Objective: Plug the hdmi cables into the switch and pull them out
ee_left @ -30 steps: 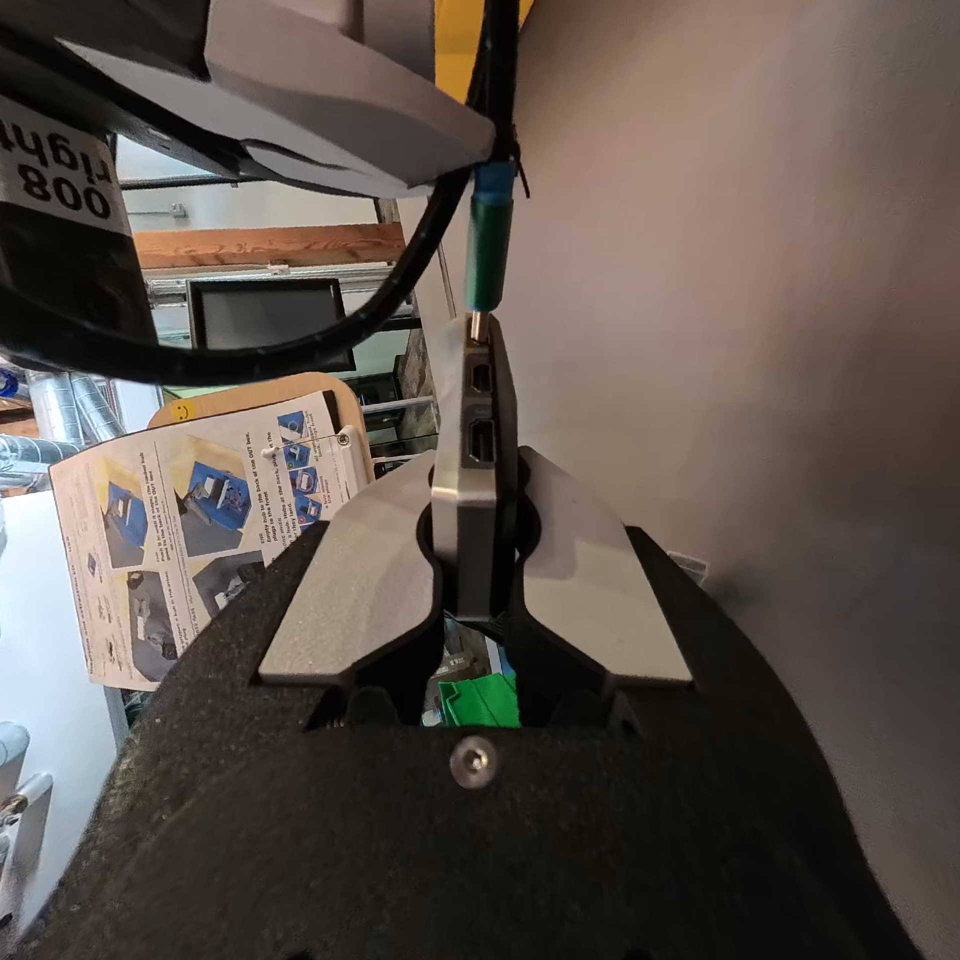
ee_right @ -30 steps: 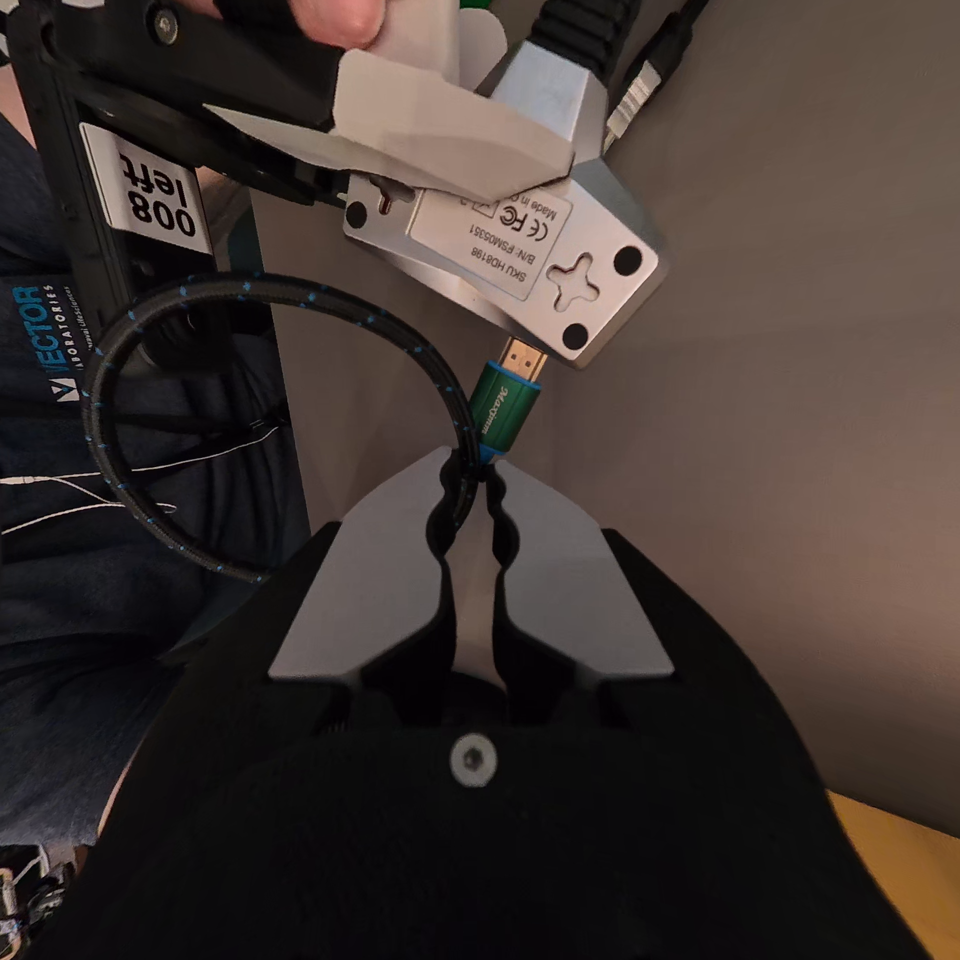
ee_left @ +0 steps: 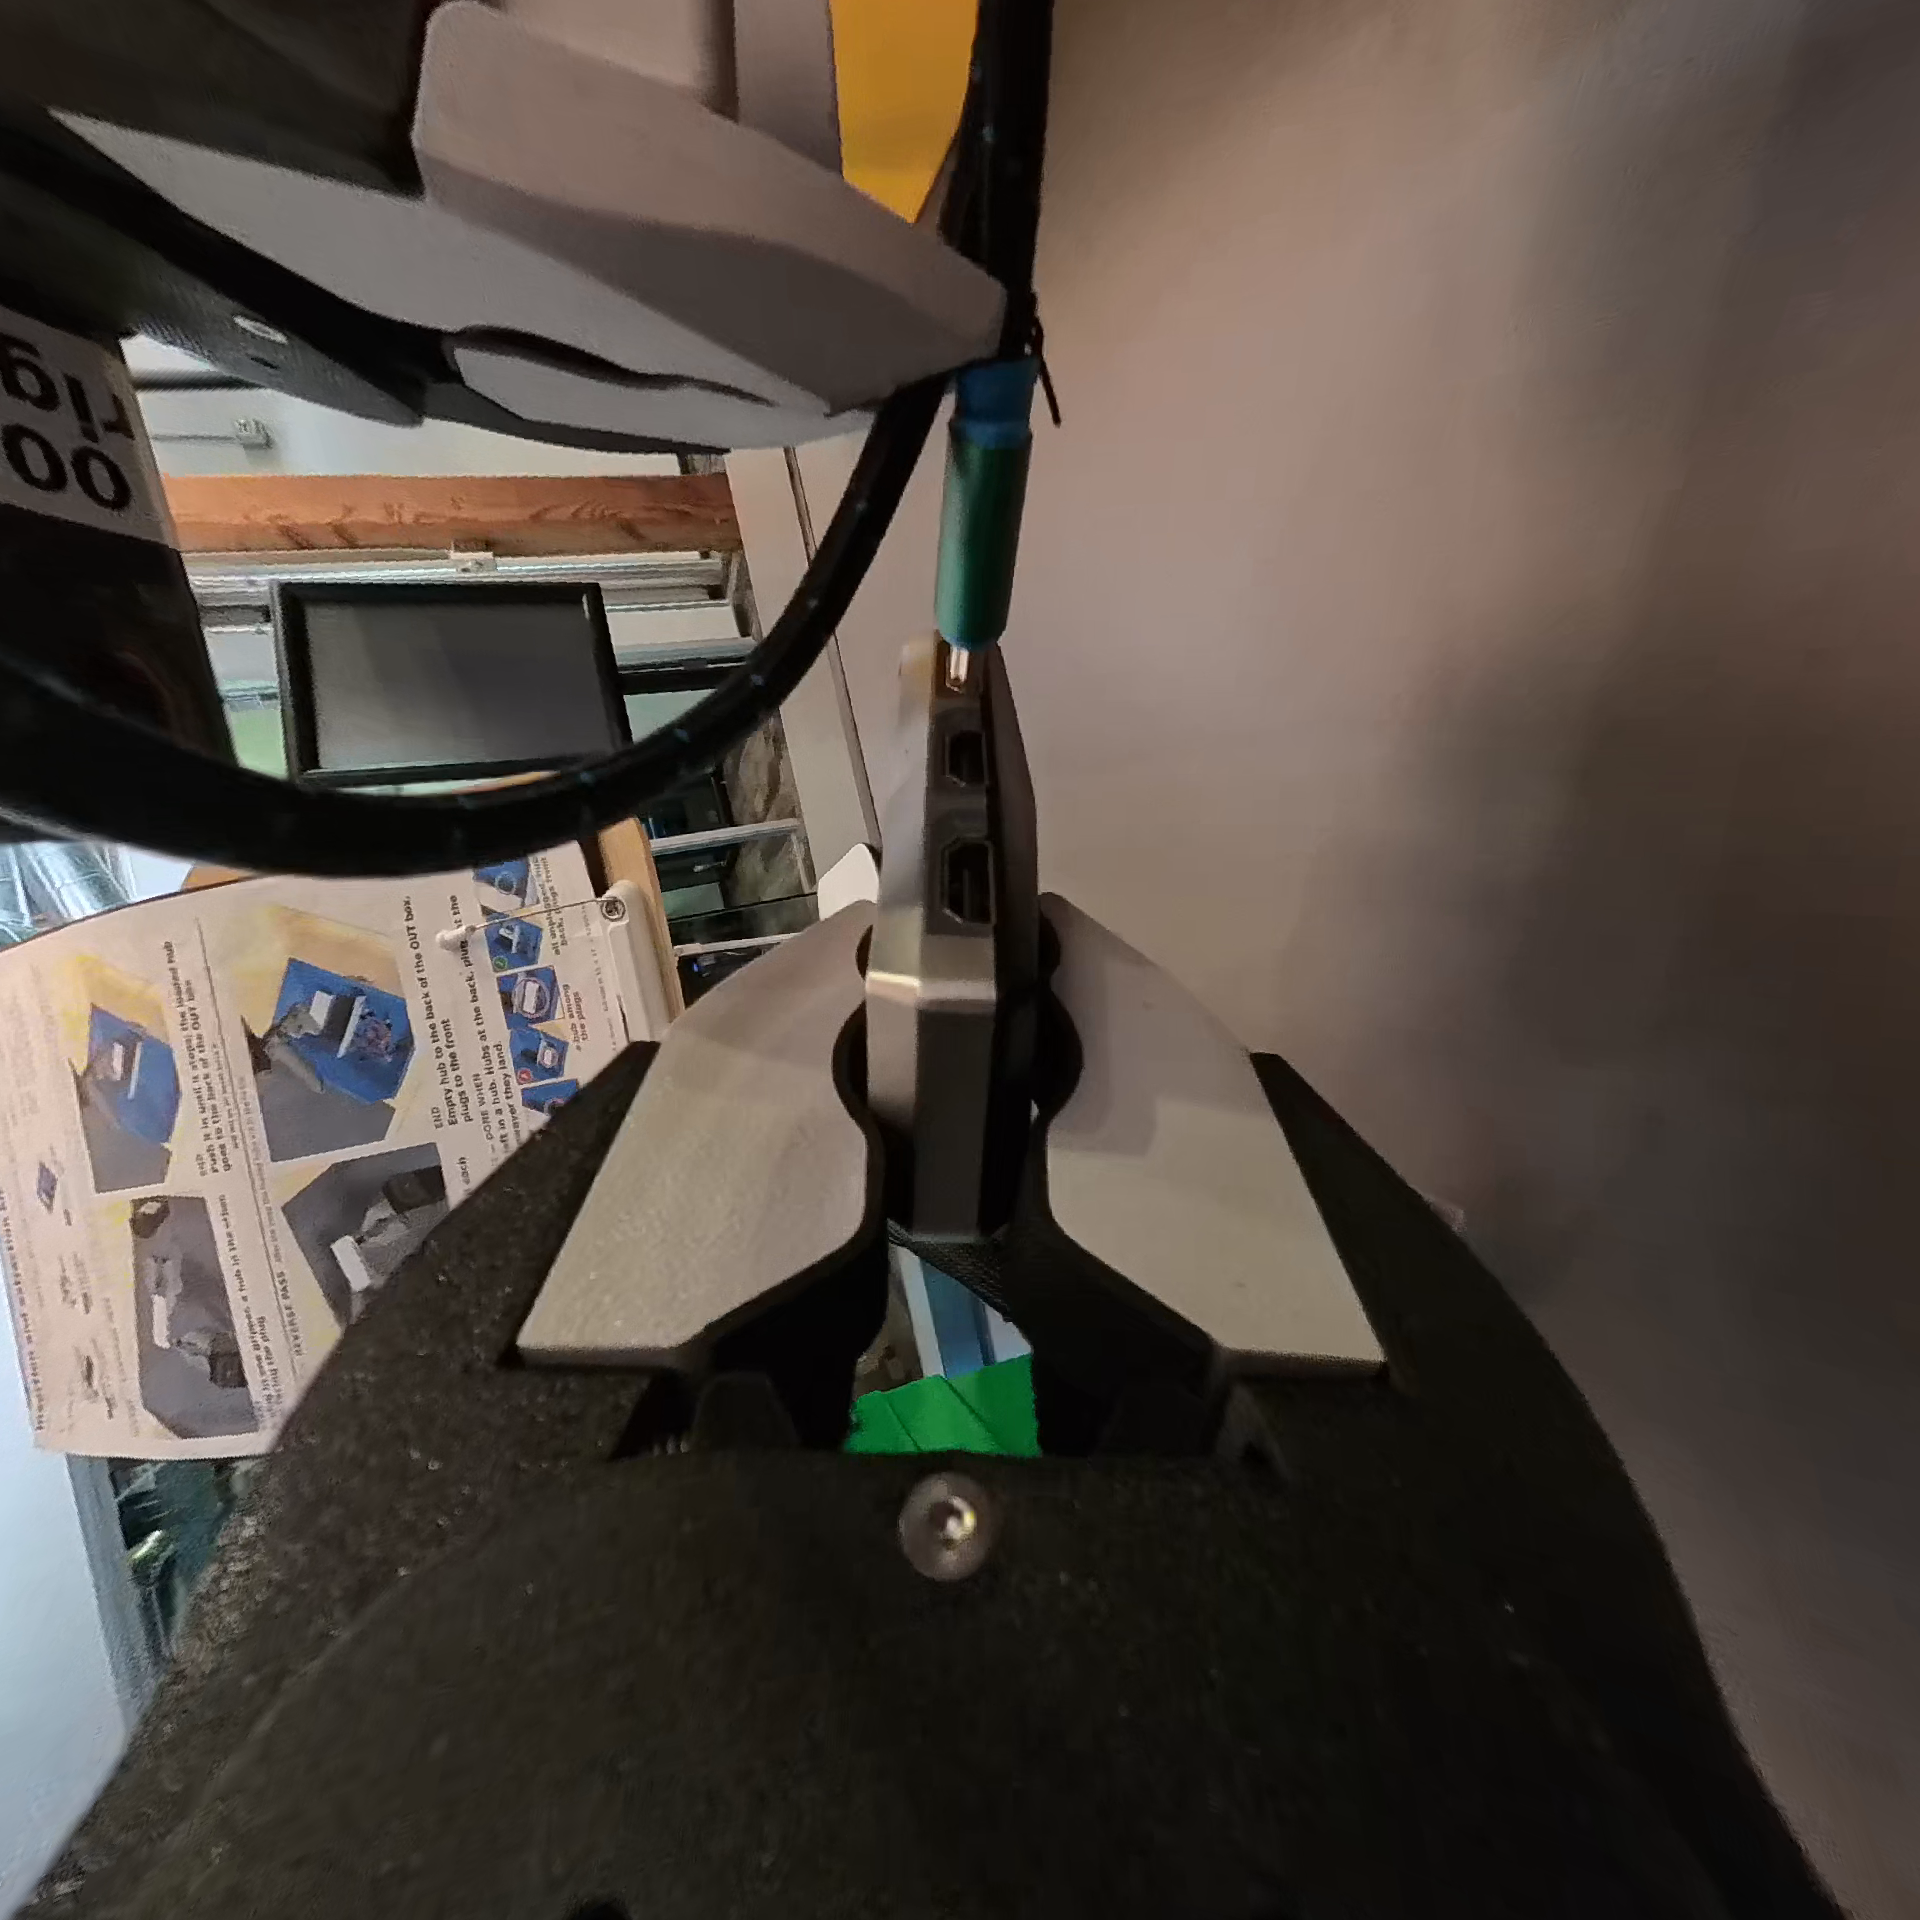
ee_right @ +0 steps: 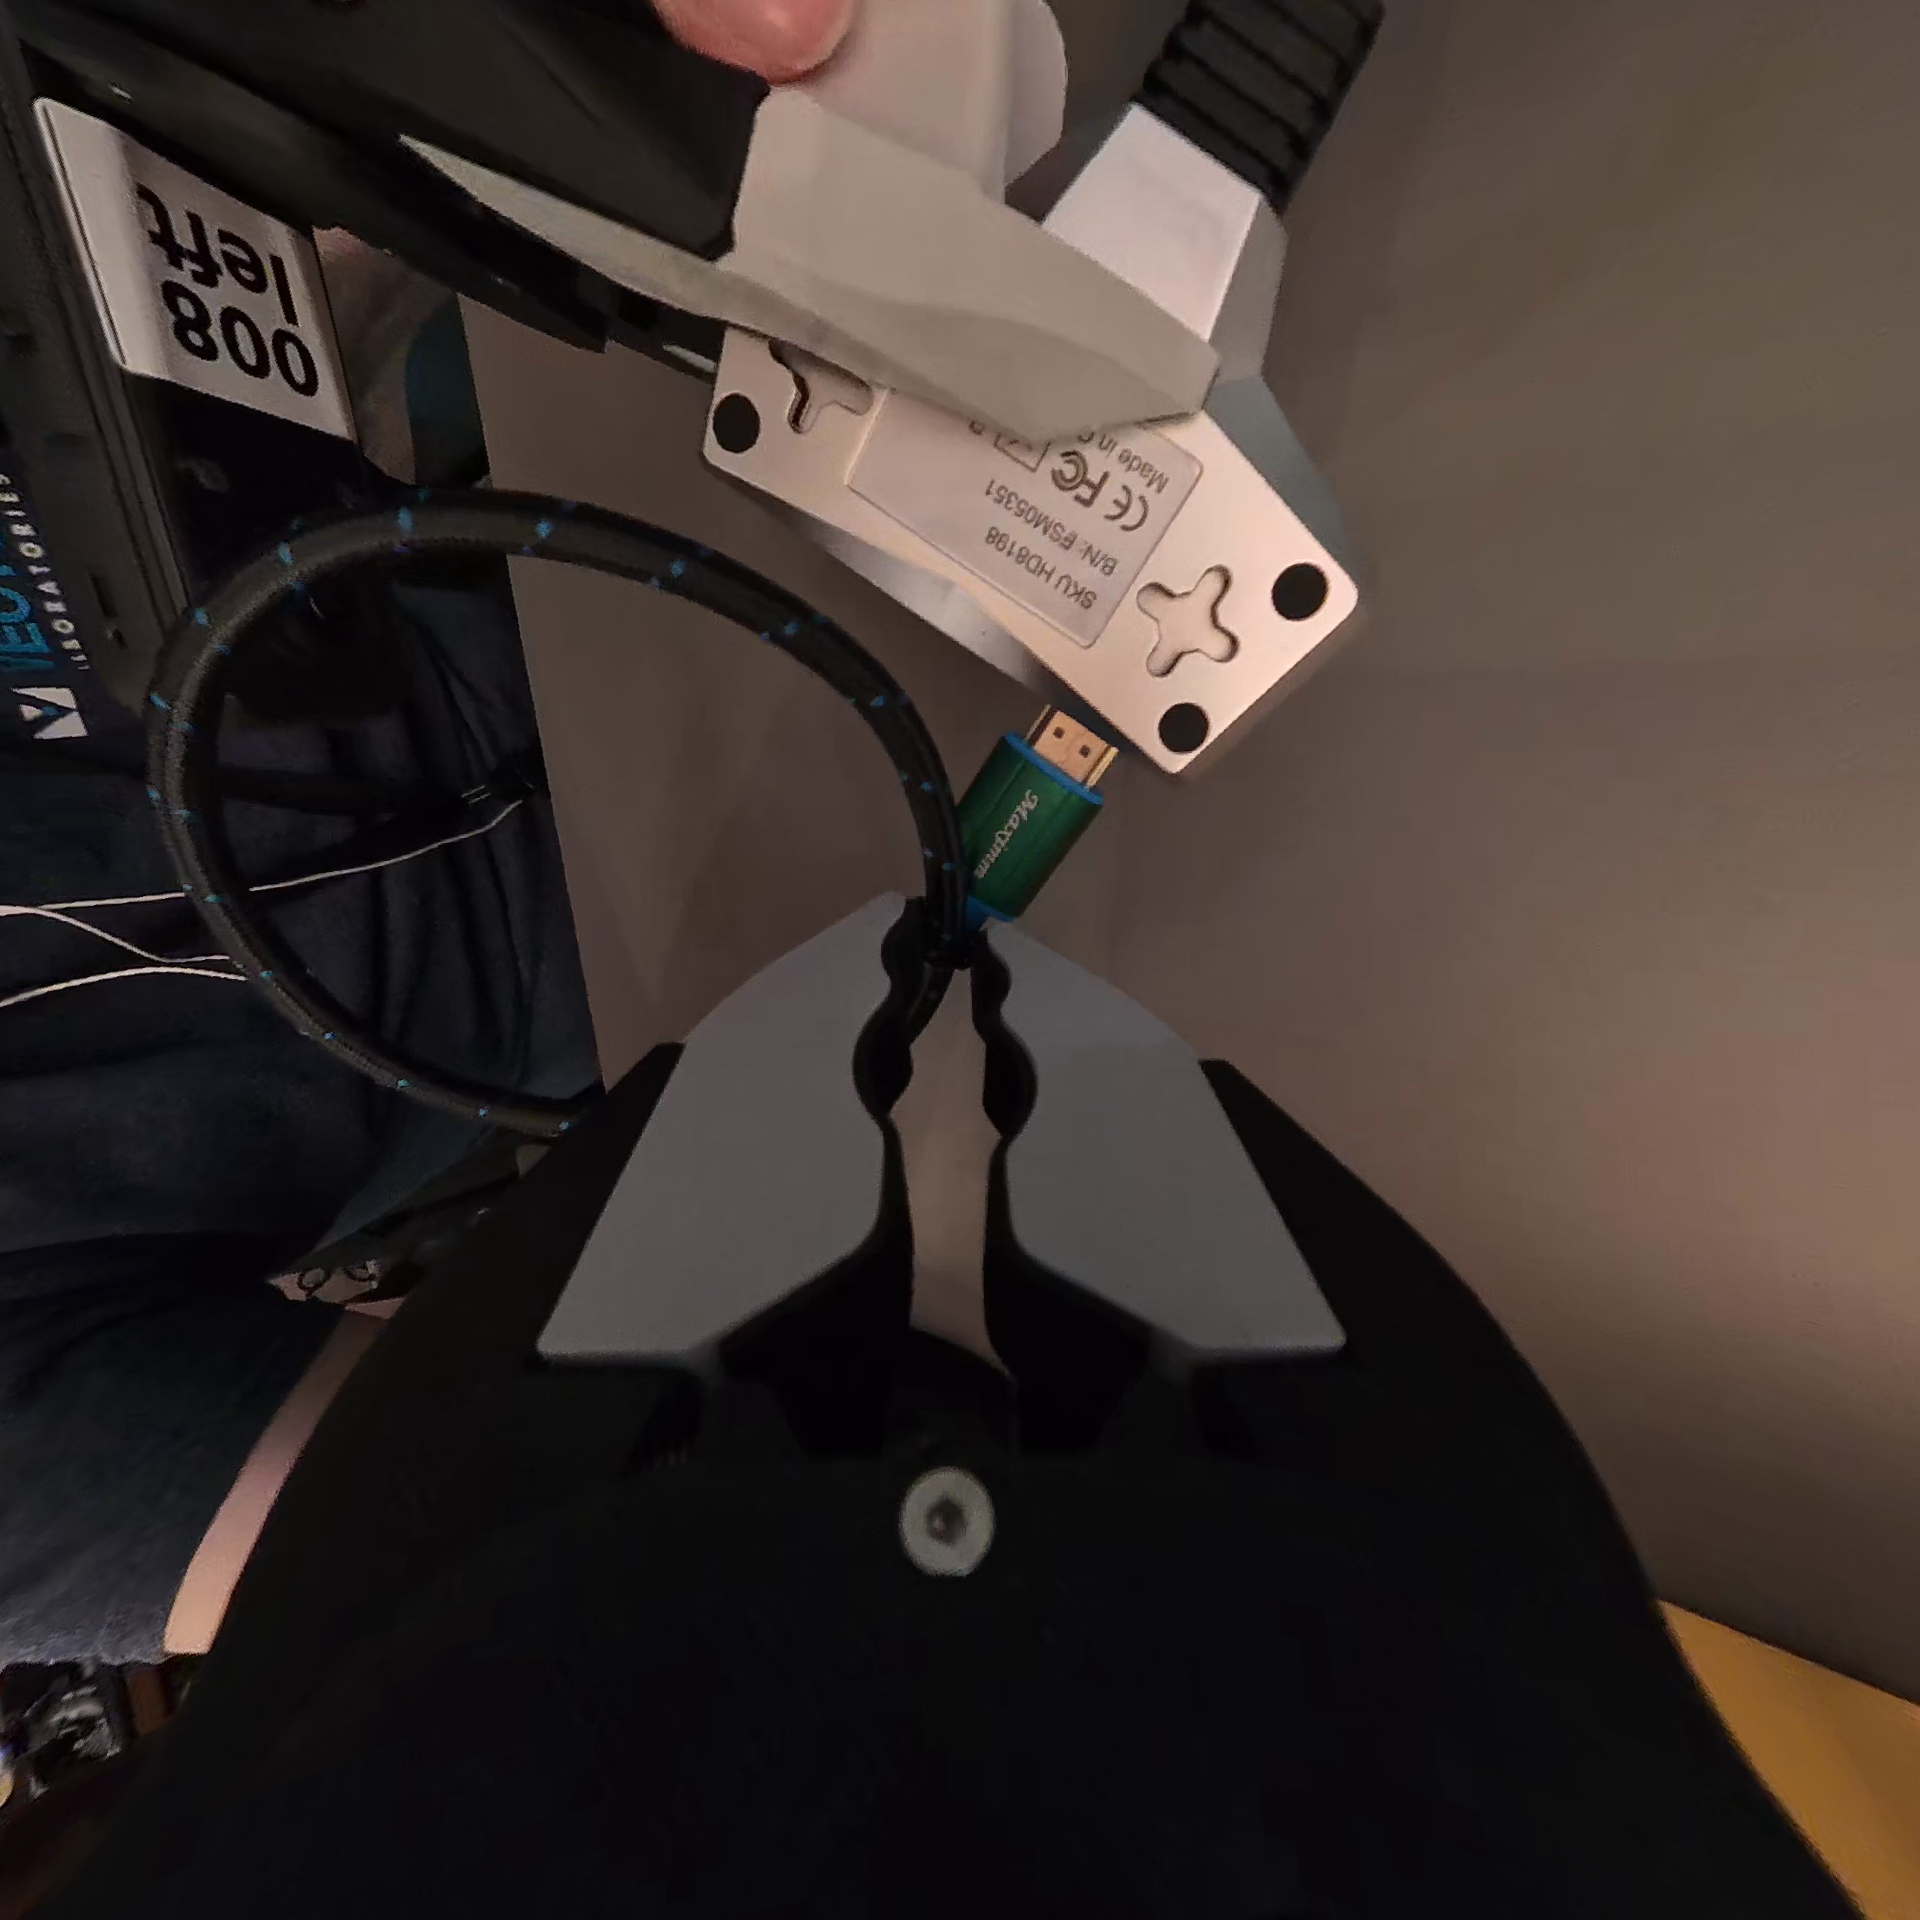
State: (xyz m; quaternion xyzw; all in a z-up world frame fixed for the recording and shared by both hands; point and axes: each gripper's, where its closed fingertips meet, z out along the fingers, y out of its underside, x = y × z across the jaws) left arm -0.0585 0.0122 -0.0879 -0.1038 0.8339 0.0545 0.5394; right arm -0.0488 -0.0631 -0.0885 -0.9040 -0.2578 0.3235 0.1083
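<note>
My left gripper is shut on the silver HDMI switch and holds it edge-on, with its ports facing me. My right gripper is shut on the black braided HDMI cable, just behind its green plug. The plug's gold tip touches the switch at the end port near its corner and is mostly outside. In the left wrist view the green plug points down at the top port. A thick black cable is plugged into the switch's far end.
A grey wall stands close on the right. A printed picture sheet and a dark monitor are behind on the left. A person's dark shirt is at the left and a yellow surface at the lower right. Left tips to right tips: about 8 cm.
Almost nothing has changed. The plug tip stays at the switch's end port, and both grippers keep their hold with only a slight shift.
</note>
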